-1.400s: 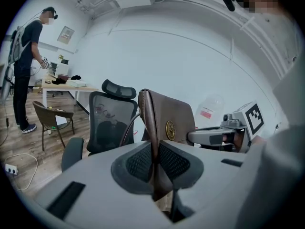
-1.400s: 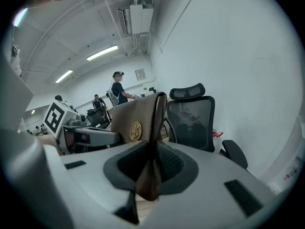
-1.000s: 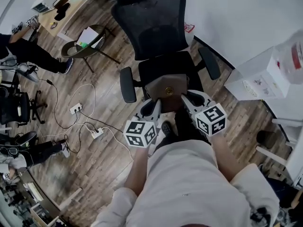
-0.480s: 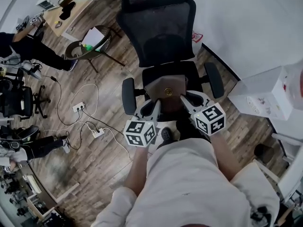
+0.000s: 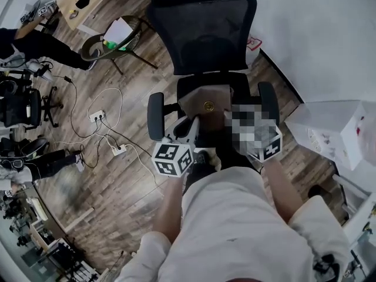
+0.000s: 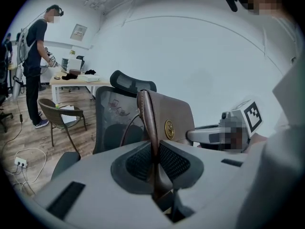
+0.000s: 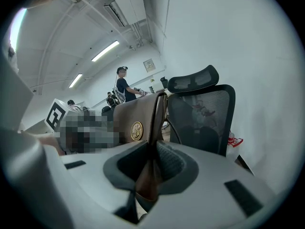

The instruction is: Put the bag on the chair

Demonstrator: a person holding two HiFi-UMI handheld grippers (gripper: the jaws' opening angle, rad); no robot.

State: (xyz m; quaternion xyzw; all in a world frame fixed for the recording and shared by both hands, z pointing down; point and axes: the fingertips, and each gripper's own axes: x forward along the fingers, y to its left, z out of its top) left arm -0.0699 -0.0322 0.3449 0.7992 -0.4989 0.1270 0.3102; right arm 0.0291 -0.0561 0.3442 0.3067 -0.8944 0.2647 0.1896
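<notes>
Head view, left to right.

At 10 o'clock: person in dark clothing (image 5: 35, 43) beside a tabletop (image 5: 73, 7). At 9 o'clock: power strip (image 5: 97, 117) with white cables looped over the wooden floor (image 5: 123, 198). At 11 o'clock: low brown chair (image 5: 103, 49) carrying a sheet of paper (image 5: 120, 31).

Centre: black mesh office chair (image 5: 205, 28), backrest at 12 o'clock, seat (image 5: 214, 82) just below it, armrests (image 5: 155, 116) on either side.

Left gripper (image 5: 191, 123), at 8 o'clock of the bag (image 5: 205, 101), narrowed onto the bag's left edge. In the left gripper view, ribbed pads (image 6: 138, 161) pressed against the brown leather edge from both sides.

Bag held upright over the front part of the seat, between the two armrests, round gold emblem (image 5: 208, 105) turned toward the camera. Contact with the seat not discernible.

Right gripper (image 5: 232, 121), at 4 o'clock of the bag, clamped on the bag's right edge. In the right gripper view, brown leather pinched between the pads (image 7: 172, 162), mesh backrest behind it at 2 o'clock.

At 3 o'clock: white box (image 5: 332, 128) near the white wall (image 5: 317, 34), well apart from the office chair.
</notes>
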